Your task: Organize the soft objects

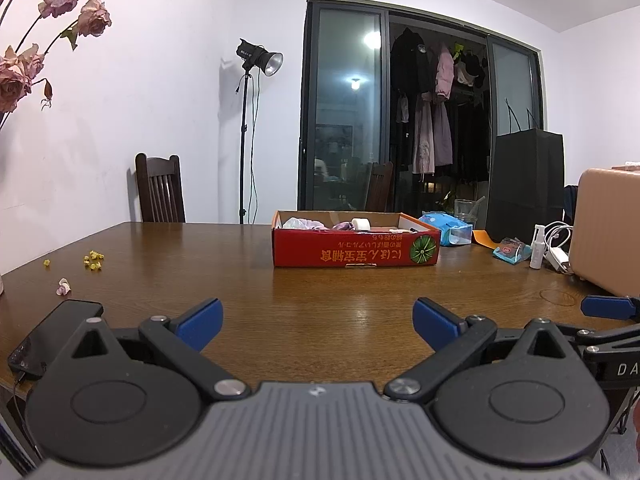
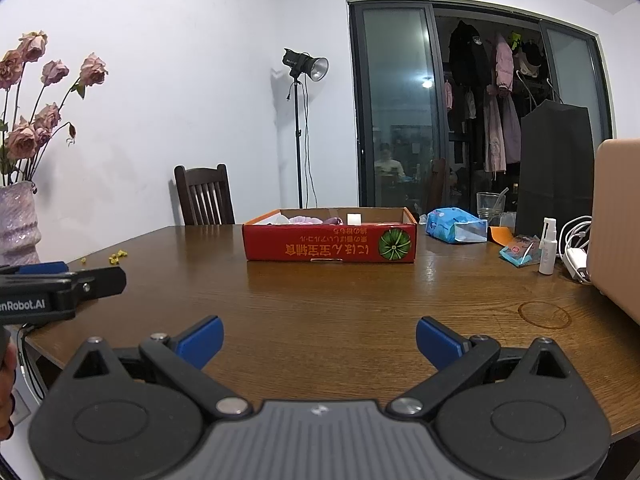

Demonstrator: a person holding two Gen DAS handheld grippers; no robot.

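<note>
- Two grippers hover side by side at the table's near edge: left gripper and right gripper, each with fingers spread wide, holding nothing.
- Farther back, mid-table, sits the red cardboard box.
- Inside it lie soft pink and purple cloths beside a white roll.

From my remote seat, the red box hides most of its soft contents behind its near wall; only pale and purple tops show, too small for me to identify. The vase is cut off by the right wrist view's left edge. The tan case runs off the left wrist view's right edge. The phone is partly hidden behind my left gripper's body.
</note>
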